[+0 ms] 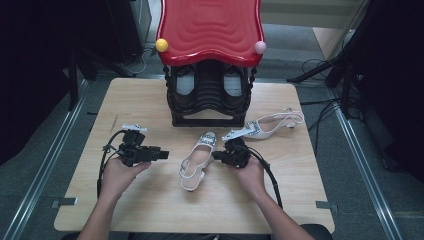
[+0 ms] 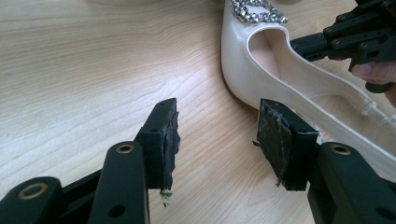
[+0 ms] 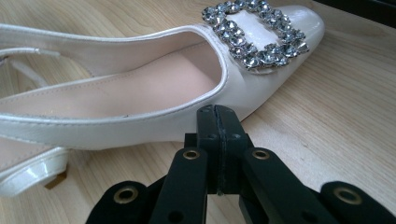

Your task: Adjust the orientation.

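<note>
No writing is legible. Left gripper (image 1: pixel 161 154): held above the wooden table (image 1: pixel 150 200), jaws apart and empty, aimed at the near shoe. Two white slingback shoes with rhinestone buckles lie on the table: one (image 1: pixel 196 161) between the grippers, heel toward the person; the other (image 1: pixel 267 126) farther right, on its side. Right gripper (image 1: pixel 215 155): jaws pressed together with nothing between them, tip at the near shoe's outer wall (image 3: pixel 140 122), just below the buckle (image 3: pixel 254 35). Shoe rack (image 1: pixel 209 97): black frame, red wavy top, holding two dark shoes (image 1: pixel 184 82).
</note>
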`<action>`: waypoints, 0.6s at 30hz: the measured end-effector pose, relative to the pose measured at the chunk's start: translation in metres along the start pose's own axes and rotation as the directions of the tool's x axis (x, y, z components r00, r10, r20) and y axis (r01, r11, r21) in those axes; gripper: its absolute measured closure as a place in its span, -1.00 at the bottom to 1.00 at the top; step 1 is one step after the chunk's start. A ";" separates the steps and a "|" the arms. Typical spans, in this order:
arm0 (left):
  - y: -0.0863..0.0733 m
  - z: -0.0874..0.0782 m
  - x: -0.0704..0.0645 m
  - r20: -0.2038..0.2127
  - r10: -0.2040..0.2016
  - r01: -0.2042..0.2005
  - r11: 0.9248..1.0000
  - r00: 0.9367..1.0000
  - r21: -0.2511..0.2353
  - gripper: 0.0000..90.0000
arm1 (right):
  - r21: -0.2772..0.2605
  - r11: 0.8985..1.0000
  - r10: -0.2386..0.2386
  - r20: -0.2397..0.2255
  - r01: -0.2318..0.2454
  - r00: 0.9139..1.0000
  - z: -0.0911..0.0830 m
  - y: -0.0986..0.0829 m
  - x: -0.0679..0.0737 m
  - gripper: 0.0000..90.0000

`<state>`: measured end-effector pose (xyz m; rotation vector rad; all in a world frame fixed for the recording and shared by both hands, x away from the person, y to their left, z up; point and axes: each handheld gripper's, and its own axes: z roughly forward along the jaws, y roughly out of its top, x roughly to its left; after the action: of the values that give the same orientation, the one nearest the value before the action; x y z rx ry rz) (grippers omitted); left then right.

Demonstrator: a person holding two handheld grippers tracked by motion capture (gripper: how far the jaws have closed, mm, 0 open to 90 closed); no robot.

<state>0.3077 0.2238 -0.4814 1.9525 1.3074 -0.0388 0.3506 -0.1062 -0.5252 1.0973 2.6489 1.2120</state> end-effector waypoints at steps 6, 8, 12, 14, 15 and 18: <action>-0.007 -0.004 0.003 -0.010 -0.016 0.016 1.000 1.000 0.000 0.06 | 0.009 1.000 0.001 -0.003 -0.001 1.000 0.005 0.006 -0.001 1.00; -0.009 -0.005 0.004 -0.012 -0.023 0.023 1.000 1.000 -0.003 0.06 | 0.010 1.000 0.002 -0.006 -0.002 1.000 0.007 0.008 0.000 1.00; -0.013 -0.008 0.007 -0.018 -0.035 0.035 0.999 0.999 -0.009 0.06 | 0.011 1.000 -0.011 -0.006 0.011 1.000 0.011 0.011 0.001 1.00; -0.014 -0.009 0.008 -0.020 -0.043 0.042 0.999 0.999 -0.020 0.06 | 0.009 1.000 -0.020 0.002 0.020 1.000 0.014 0.013 0.003 1.00; -0.015 -0.010 0.009 -0.018 -0.044 0.043 0.999 0.999 -0.016 0.06 | 0.007 1.000 -0.017 0.003 0.017 1.000 0.015 0.014 0.004 1.00; -0.015 -0.010 0.009 -0.019 -0.044 0.044 0.999 0.999 -0.018 0.05 | 0.006 1.000 -0.030 0.001 0.030 1.000 0.017 0.015 0.004 1.00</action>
<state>0.2960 0.2395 -0.4872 1.9131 1.3587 -0.0301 0.3616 -0.0855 -0.5258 1.0552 2.6596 1.1995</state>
